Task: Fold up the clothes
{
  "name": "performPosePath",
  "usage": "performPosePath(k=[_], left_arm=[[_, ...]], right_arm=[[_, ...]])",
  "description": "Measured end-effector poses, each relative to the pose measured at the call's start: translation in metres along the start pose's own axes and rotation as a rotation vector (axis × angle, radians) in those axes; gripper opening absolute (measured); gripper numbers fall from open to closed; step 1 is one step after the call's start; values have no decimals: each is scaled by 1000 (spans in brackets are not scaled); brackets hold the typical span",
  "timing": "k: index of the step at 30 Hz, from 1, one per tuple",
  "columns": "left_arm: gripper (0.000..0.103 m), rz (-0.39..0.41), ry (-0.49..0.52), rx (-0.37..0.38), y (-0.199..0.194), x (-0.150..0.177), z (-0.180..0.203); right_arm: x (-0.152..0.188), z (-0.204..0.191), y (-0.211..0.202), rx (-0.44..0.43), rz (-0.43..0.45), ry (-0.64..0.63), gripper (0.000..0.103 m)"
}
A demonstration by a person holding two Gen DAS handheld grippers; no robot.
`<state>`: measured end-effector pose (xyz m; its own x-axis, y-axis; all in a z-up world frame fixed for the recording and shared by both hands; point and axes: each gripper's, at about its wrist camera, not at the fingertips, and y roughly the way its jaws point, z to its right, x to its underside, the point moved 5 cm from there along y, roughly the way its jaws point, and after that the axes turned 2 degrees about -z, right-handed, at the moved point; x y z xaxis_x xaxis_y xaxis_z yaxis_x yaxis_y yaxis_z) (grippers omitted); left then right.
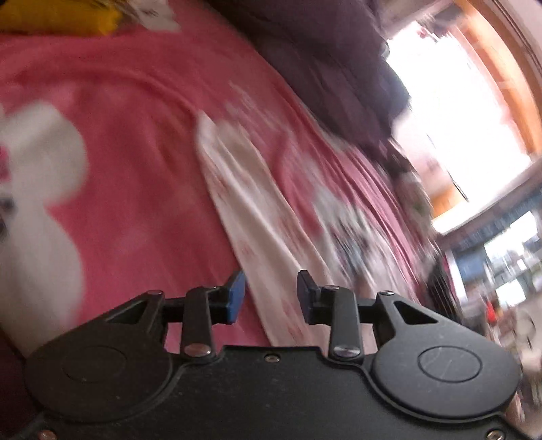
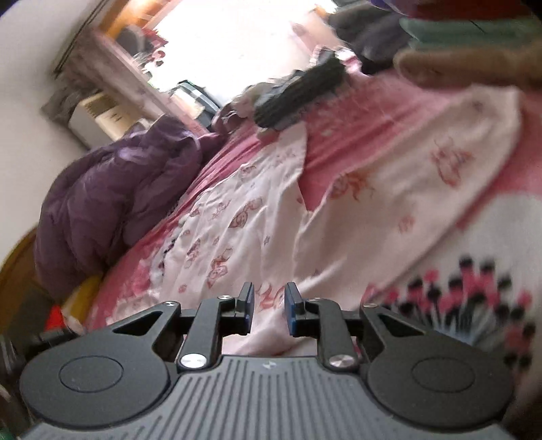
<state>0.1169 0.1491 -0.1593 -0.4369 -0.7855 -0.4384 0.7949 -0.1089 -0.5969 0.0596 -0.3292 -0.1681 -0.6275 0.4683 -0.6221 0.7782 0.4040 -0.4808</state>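
Note:
A white garment with pink prints lies spread and creased on the pink bedspread. My right gripper hovers just over its near edge. Its blue pads stand apart and open, and nothing is pinched between them. In the left wrist view the same garment shows as a blurred white strip running away from me. My left gripper is open above that strip, with a wide gap and only cloth showing below it. Both views are smeared by motion.
A purple puffy jacket is heaped at the bed's left side, dark in the left wrist view. A blurred black object lies at the garment's far end. Tan and teal shapes fill the top right. A yellow item lies far left.

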Motion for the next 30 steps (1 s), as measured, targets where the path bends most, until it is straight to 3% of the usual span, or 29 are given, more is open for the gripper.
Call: performPosePath(k=[6,12,13,14,20,23,26,30], left_arm=[[32,49,-82,-59,31,-53,-31],[31,69,-38,-40,60,-84,-34],[25,70,-10,-34,62,-87,-33],[3,66,23,-41,61,-90,-33],[3,153,110,-49,38,-124,-36],[4,94,148,-76,53,-125,-41],[13,67,190,-145,64,-120,-45],[20,120,163,-178,50,-122,-48]], right_arm=[[13,19,13,37,-17,25,22],[17,18,15,42,-12,2,23],[17,19,15,38,-11,8,23],[17,20,16,34,-10,14,23],[17,24,14,18,-9,44,21],[18,23,15,24,-8,27,21],[18,23,15,25,-9,27,21],[18,14,12,50,-7,-21,23]])
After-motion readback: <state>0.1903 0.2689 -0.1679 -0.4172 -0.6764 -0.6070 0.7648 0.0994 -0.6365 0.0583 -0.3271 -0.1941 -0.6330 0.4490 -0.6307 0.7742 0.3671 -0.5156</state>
